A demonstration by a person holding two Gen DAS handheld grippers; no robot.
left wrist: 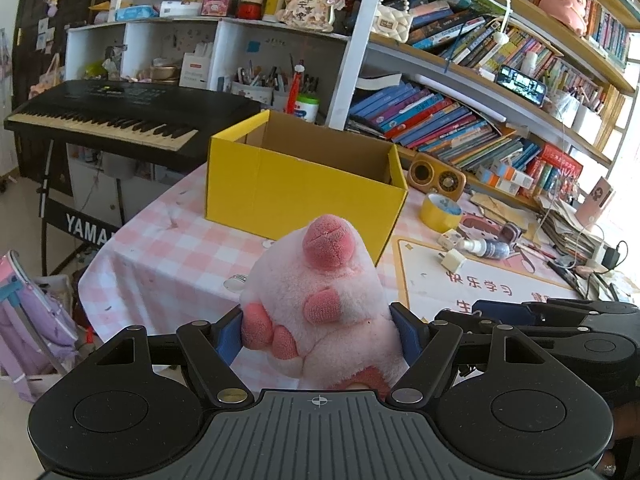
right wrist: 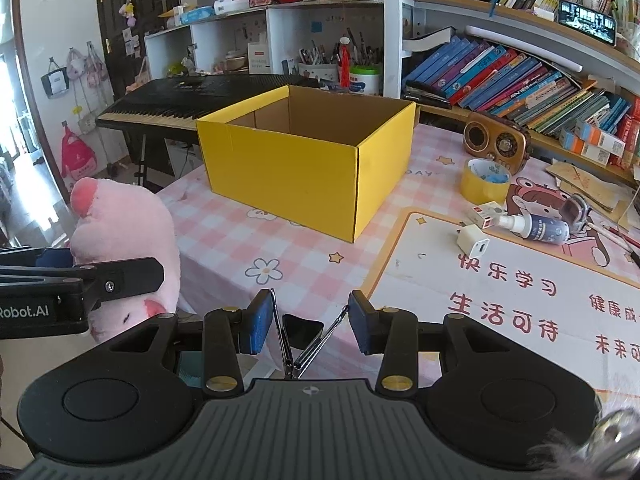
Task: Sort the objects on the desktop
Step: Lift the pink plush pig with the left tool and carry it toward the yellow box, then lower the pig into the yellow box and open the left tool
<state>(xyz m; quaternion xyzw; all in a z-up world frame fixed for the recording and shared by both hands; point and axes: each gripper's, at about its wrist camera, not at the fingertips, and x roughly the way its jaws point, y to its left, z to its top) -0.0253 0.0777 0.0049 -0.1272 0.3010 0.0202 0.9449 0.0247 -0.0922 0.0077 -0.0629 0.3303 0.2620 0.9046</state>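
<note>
My left gripper (left wrist: 316, 332) is shut on a pink plush toy (left wrist: 320, 296) and holds it above the table's near-left edge, in front of the open yellow cardboard box (left wrist: 304, 192). The toy (right wrist: 124, 236) and the left gripper (right wrist: 80, 280) also show at the left of the right wrist view. My right gripper (right wrist: 312, 320) holds a black binder clip (right wrist: 302, 330) with its metal handles folded back between the blue pads. The yellow box (right wrist: 312, 172) stands beyond it and looks empty.
On the pink checked tablecloth (right wrist: 240, 236) right of the box lie a yellow tape roll (right wrist: 482, 184), a white charger (right wrist: 474, 242), a spray bottle (right wrist: 536, 228) and a wooden radio (right wrist: 498, 146). Bookshelves stand behind. A black keyboard (left wrist: 120, 116) stands at left.
</note>
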